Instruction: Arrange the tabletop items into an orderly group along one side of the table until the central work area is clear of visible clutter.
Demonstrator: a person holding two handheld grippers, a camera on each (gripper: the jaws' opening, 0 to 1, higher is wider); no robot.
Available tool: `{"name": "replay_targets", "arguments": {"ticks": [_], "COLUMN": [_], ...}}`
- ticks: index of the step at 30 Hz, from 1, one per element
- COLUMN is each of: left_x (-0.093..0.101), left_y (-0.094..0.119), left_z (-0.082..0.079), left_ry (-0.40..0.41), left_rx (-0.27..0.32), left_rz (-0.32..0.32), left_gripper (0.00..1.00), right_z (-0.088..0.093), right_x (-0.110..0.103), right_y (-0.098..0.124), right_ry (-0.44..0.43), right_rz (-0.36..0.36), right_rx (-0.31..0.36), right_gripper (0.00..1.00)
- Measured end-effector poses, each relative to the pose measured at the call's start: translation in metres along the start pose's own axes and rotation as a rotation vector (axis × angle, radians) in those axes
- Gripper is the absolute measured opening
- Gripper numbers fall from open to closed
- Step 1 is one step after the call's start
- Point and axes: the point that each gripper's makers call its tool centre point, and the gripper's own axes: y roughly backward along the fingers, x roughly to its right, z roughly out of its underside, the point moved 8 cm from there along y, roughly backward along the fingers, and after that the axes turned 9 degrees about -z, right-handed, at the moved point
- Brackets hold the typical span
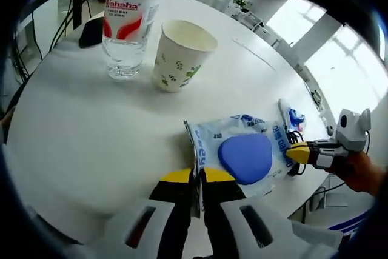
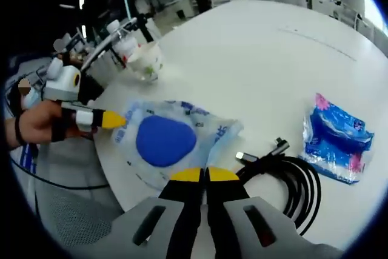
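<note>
Left gripper view: both grippers (image 1: 199, 177) (image 2: 205, 175) pinch the wipes pack (image 1: 242, 150) at the tabletop edge; next, carry it toward the cup (image 1: 179, 56).

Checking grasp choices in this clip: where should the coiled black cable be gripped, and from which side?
Probably grip the black cable across its bundled loops, coming down from above on the side away from the tissue pack. The strands lie flat and together there, while the loose plug ends near the wet-wipes pack would let the coil unravel.
</note>
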Motion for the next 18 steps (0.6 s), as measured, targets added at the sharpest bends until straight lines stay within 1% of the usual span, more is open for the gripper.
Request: {"name": "replay_targets", "arguments": {"ticks": [6,9,12,15,18], "left_x": [-0.002,-0.004,-0.009,-0.013,-0.013], "left_y": [0.003,0.007,0.008,0.008,0.011], "left_z": [0.0,0.004,0.008,0.012,0.017], "left_ry": [-0.038,-0.084,-0.088,-0.101,-0.101], "left_rx": [0.006,0.004,-0.007,-0.007,-0.009], "left_rz": [0.016,0.032,0.044,0.048,0.063], "left_gripper": [0.07,0.11,0.15,0.16,0.16], "right_z": [0.005,0.006,0.006,0.006,0.003], "right_x": [0.0,0.001,0.002,0.003,0.006], "right_y": [0.001,0.0,0.0,0.003,0.005], "right_ry": [0.004,0.005,0.007,0.007,-0.016], "right_rz": [-0.004,-0.006,-0.009,-0.01,-0.011], "right_rx": [-0.007,-0.009,-0.007,0.004,0.023], "right_gripper": [0.01,0.03,0.05,0.09,0.12]}}
